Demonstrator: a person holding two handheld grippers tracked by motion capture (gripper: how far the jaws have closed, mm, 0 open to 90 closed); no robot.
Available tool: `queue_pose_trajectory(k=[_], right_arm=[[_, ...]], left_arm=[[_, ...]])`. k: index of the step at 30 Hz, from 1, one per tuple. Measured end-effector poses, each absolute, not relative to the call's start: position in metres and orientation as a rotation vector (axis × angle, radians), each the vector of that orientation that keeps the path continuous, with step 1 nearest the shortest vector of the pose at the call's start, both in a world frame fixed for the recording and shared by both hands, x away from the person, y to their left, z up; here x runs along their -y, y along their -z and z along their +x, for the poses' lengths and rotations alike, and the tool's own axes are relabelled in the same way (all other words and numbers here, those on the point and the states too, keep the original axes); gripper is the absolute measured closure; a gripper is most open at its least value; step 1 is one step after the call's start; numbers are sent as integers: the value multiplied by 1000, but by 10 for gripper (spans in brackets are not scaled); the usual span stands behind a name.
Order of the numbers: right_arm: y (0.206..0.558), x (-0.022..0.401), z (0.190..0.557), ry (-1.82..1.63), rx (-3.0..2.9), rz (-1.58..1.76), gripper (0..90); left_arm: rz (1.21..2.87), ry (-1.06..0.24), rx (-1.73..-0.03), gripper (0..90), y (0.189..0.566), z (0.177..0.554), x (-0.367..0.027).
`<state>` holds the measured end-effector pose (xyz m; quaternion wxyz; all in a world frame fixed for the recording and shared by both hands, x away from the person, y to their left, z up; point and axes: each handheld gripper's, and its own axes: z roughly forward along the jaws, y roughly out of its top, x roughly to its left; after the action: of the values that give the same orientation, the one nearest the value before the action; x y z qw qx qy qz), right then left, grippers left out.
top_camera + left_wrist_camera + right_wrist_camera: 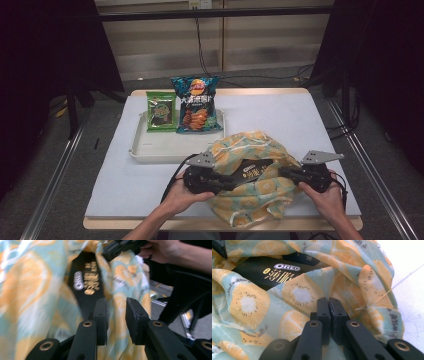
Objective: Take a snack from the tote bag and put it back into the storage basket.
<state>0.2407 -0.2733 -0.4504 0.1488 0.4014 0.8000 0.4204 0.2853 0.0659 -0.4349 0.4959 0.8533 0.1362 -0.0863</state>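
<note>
Currently: left gripper [116, 315] jaws are parted, cloth between, unpinched | right gripper [329, 312] jaws are clamped on fruit-print fabric bag [250, 175] at table's near edge | black Oreo box [252, 170] is lodged inside | risk: mouth could sag shut, held one-sided.

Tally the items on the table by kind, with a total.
Snack bags, blue chip bag and green snack packet: 2
Black Oreo box: 1
Fruit-print fabric bag: 1
White plastic tray: 1
Total: 5
</note>
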Motion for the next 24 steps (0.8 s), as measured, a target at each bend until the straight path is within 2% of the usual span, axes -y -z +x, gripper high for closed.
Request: queue_pose_trajectory(k=[8, 9, 16, 19, 24], right_arm=[[450, 274, 241, -1213, -2295, 1152, 868], [450, 274, 241, -1214, -2297, 1151, 868], [449, 274, 240, -1218, -2295, 1148, 866], [449, 274, 240, -1221, -2295, 1148, 865], [449, 273, 240, -1220, -2298, 1142, 865]], left_arm=[[2085, 231, -331, 732, 434, 293, -44], [2100, 204, -339, 732, 434, 293, -42], [2127, 195, -447, 718, 446, 312, -41], [2134, 164, -464, 646, 445, 315, -45], [2132, 126, -488, 600, 445, 317, -48]])
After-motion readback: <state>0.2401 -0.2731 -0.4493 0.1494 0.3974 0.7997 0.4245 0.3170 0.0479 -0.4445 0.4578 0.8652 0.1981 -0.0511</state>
